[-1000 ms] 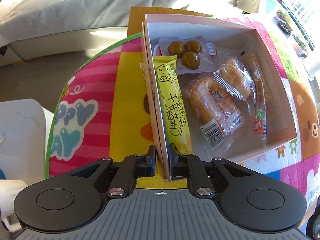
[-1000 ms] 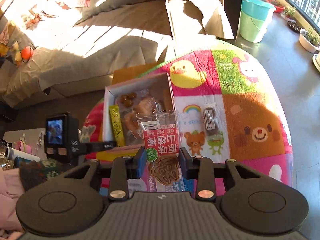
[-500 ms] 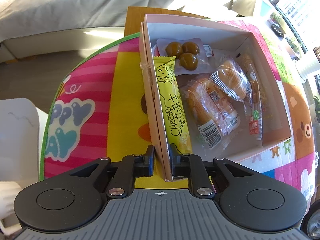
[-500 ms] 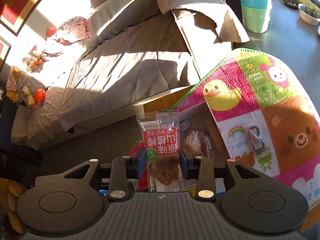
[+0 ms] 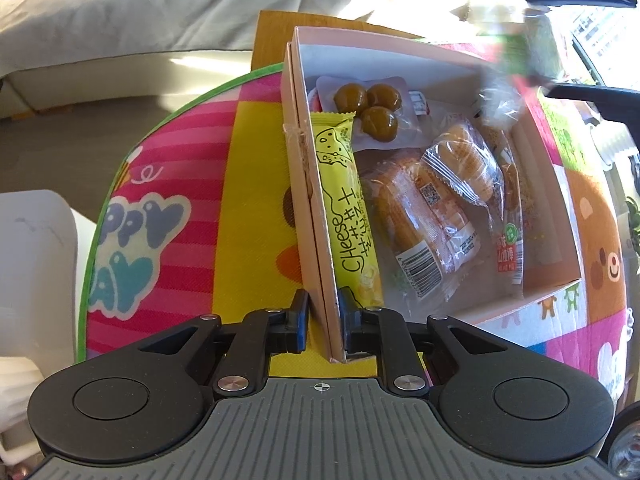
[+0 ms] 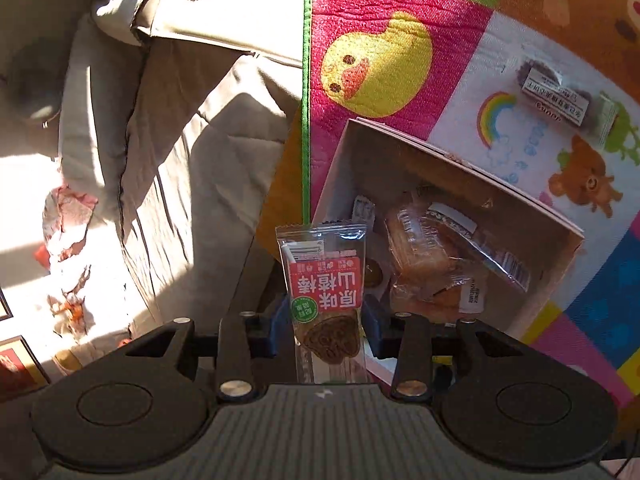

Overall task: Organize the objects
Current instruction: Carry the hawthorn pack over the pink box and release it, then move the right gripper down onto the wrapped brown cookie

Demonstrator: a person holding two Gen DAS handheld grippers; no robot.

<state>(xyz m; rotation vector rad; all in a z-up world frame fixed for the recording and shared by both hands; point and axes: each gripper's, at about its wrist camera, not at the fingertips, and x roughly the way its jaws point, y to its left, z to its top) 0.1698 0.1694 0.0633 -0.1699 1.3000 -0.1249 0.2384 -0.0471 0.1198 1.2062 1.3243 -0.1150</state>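
My left gripper (image 5: 324,320) is shut on the near left wall of an open pink cardboard box (image 5: 316,216) on the cartoon mat. The box holds a yellow cheese stick (image 5: 352,216), a pack of brown balls (image 5: 368,108), wrapped cakes (image 5: 420,216) and a red-label hawthorn stick (image 5: 510,240). My right gripper (image 6: 324,324) is shut on another red-label hawthorn snack packet (image 6: 324,280) and holds it above the box's far end (image 6: 440,248). That packet shows blurred at the top right of the left wrist view (image 5: 520,40).
A small dark wrapped snack (image 6: 560,92) lies on the colourful play mat (image 6: 380,60) beyond the box. A grey sofa (image 6: 160,120) lies off the mat's green edge. A white object (image 5: 32,264) stands at the left of the mat.
My right gripper has swung in over the box with the packet and now looks down into it. The packet has come into the left wrist view. My left gripper holds still.
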